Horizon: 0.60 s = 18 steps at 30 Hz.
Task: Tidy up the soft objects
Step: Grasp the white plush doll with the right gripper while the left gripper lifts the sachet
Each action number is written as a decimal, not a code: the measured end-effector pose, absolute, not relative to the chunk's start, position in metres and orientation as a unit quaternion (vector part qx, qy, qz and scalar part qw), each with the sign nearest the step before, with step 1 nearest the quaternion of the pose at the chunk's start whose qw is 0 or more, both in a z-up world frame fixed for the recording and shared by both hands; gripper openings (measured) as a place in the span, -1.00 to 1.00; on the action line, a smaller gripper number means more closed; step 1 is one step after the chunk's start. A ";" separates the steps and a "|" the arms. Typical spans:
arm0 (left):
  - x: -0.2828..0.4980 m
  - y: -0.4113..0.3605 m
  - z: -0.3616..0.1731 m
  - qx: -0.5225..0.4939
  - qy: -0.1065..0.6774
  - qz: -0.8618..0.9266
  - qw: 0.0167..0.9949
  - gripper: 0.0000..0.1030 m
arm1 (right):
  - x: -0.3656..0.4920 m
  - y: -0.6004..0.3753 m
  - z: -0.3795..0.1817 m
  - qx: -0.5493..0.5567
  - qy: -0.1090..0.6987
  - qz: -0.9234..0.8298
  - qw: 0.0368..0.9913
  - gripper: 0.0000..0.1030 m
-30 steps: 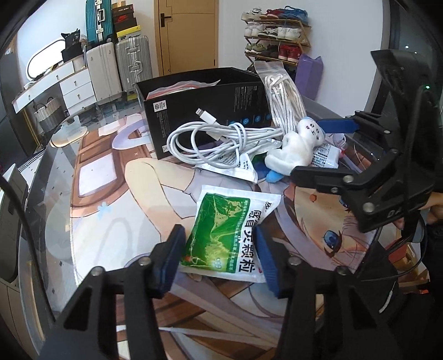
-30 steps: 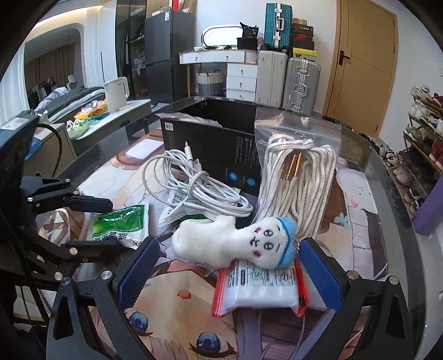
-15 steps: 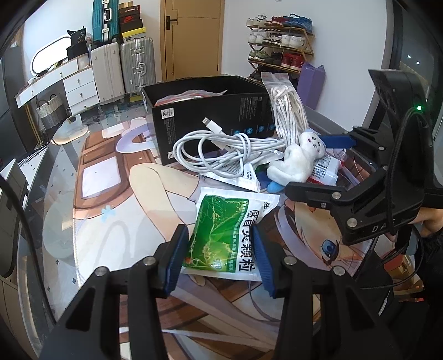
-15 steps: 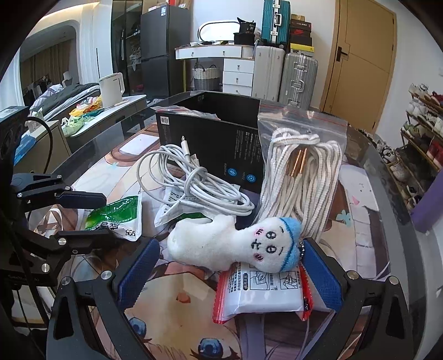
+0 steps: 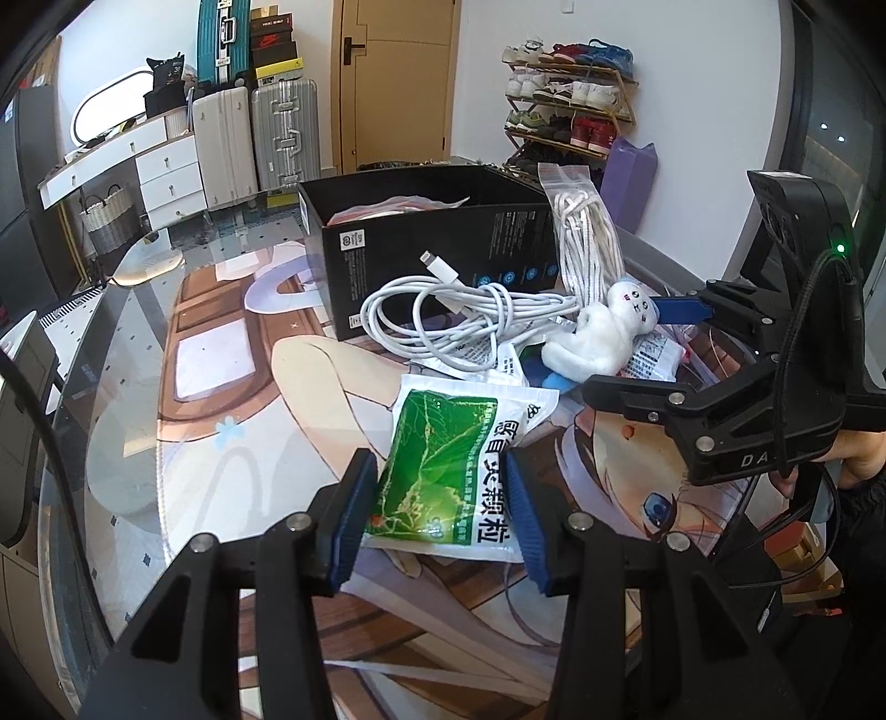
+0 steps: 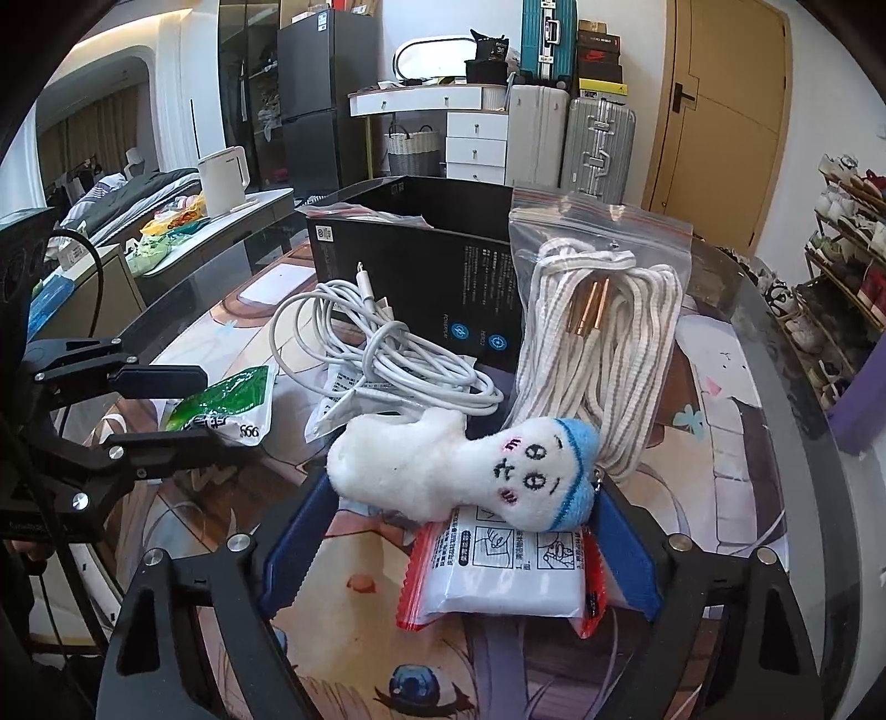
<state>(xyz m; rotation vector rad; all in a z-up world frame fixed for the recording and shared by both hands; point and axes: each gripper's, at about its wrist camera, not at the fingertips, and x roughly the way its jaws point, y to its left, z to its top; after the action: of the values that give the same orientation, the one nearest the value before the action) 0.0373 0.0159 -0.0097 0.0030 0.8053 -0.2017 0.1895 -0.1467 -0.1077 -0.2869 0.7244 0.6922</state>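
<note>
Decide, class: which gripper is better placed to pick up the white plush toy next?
Right. The right gripper is open with its blue pads on either side of the white plush toy. The left gripper is open around the green packet, farther from the toy.

door [image 5: 396,83] 12 o'clock, shut | shoe rack [image 5: 570,105] 1 o'clock, shoes in rows | silver suitcases [image 5: 257,138] 11 o'clock beside white drawer unit [image 5: 166,171] | teal suitcase [image 5: 216,44] above them | wicker basket [image 5: 108,219] 10 o'clock | white kettle [image 6: 224,180] 10 o'clock | black fridge [image 6: 310,99] 11 o'clock | purple bag [image 5: 628,185] 1 o'clock
</note>
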 end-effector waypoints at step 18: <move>0.034 0.022 0.001 -0.019 0.369 -0.089 0.925 -0.10 | 0.180 -0.177 -0.085 -0.111 0.310 0.361 0.872 0.71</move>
<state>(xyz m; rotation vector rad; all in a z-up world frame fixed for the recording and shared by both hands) 0.0343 0.0221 0.0014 -0.0395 0.7565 -0.1827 0.1802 -0.1769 -0.0851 -0.2327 0.6486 0.7536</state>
